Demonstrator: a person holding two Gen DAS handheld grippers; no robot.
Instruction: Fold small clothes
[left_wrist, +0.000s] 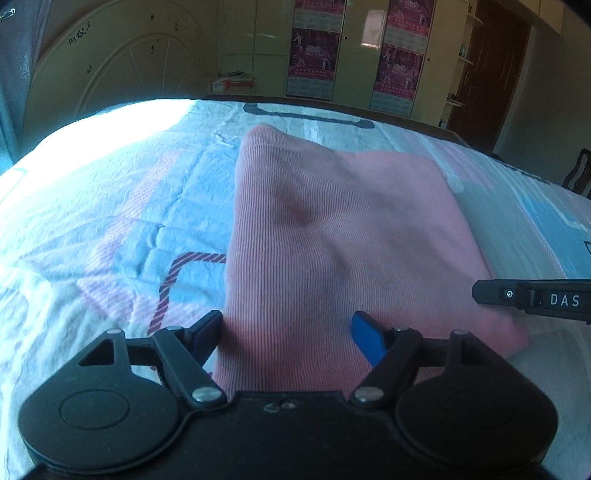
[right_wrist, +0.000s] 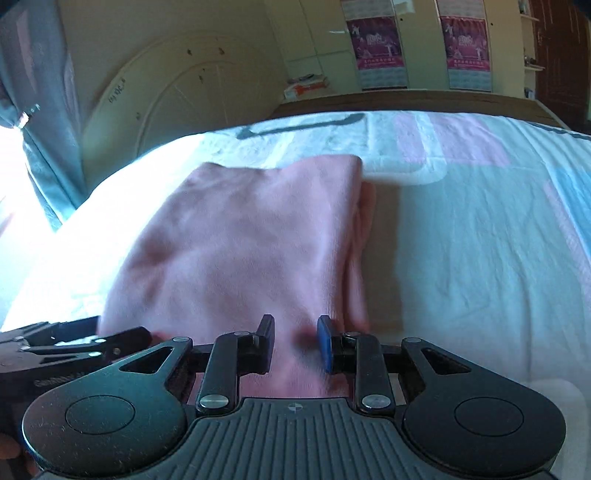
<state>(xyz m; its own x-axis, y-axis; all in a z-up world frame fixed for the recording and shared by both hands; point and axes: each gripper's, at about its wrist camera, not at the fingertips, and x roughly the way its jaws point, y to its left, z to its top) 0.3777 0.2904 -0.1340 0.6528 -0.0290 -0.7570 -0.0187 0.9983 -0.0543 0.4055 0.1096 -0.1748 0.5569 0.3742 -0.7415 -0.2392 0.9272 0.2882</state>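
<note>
Patterned bedsheet spans frame. Pink garment lies centre, already folded into neat stacked rectangle, layered edges at 3 o'clock in right view; perhaps one fold left, blur hides detail. Left gripper spread wide over near hem at 6 o'clock. Right gripper narrower, gripping nothing.

Folded garment on bed

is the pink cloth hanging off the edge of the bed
No, the pink cloth lies folded flat on the bedsheet, with sheet visible around its far and side edges.
</note>
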